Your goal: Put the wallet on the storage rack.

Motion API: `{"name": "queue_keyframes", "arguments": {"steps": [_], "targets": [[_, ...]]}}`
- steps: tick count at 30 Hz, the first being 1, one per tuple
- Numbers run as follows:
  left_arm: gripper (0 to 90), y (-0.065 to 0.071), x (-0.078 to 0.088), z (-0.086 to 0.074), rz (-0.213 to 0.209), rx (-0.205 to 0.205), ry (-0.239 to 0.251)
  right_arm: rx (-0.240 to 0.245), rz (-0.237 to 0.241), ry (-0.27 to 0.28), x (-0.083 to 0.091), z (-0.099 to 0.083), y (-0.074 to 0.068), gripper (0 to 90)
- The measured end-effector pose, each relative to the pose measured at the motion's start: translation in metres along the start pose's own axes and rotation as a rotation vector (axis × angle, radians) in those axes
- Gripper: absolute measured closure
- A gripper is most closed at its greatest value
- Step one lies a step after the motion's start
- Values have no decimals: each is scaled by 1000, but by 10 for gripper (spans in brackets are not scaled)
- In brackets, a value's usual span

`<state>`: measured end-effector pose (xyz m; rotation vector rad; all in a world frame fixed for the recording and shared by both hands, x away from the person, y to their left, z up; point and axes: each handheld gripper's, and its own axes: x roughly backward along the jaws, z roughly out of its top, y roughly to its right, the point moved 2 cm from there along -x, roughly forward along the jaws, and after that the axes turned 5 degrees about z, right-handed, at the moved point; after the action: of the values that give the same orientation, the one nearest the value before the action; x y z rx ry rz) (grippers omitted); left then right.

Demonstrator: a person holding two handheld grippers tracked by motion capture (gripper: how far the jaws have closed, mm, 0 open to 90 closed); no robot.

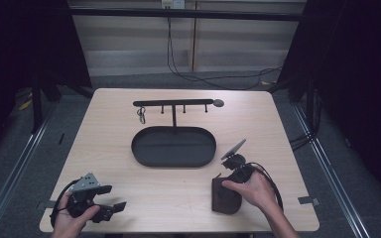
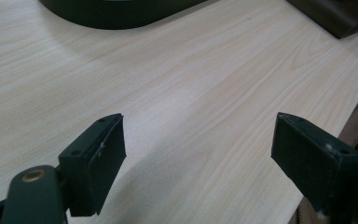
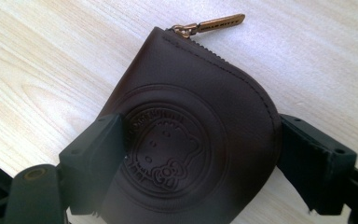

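Two grippers at the near edge of the table (image 1: 129, 198). Right gripper (image 3: 200, 154): jaws set on either side of a dark brown pouch (image 3: 191, 140), both touching its edges; firm pinch or mere contact cannot tell. Pouch flat on the table at near right, embossed round emblem up, brass zip pull (image 3: 209, 24) at the far end. Left gripper (image 2: 198, 154): spread wide over bare wood, holding nothing. Black oval tray (image 1: 173, 147) with hook rack (image 1: 173, 103) at centre, well apart from both.
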<state>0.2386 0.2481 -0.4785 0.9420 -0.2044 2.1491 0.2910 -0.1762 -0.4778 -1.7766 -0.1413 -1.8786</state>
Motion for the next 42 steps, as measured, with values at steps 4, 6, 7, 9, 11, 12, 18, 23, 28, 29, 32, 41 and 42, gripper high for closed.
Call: {"name": "queue_keyframes", "arguments": {"steps": [4,6,7,9,11,12,18,23,28,29,32,41,42], "targets": [[175,0,1,0,1,-2,5,-13,29,4,-3,0,4,177],[175,0,1,0,12,-3,6,-28,53,2,-4,-1,7,157],[175,0,1,0,10,-1,3,-36,67,2,-5,-1,9,153],[175,-1,0,0,-3,8,2,-41,90,-3,-6,-1,12,151],[175,0,-1,1,-7,-2,-4,-42,85,-8,-6,0,11,152],[175,0,-1,1,-10,-2,-5,-44,90,-9,-6,0,12,155],[175,-1,0,0,0,2,0,-46,93,-10,-4,0,12,194],[180,0,-1,1,-1,-5,-5,-40,44,10,1,-1,8,272],[180,-1,0,1,3,5,2,-40,29,2,3,2,6,306],[180,-2,0,1,3,6,4,-41,26,1,4,2,6,319],[180,-2,1,0,4,5,5,-55,37,48,10,1,11,459],[180,-3,1,0,1,4,-1,-60,38,63,18,2,12,574],[180,-3,1,0,0,6,-1,-59,37,67,18,2,12,582]]}}
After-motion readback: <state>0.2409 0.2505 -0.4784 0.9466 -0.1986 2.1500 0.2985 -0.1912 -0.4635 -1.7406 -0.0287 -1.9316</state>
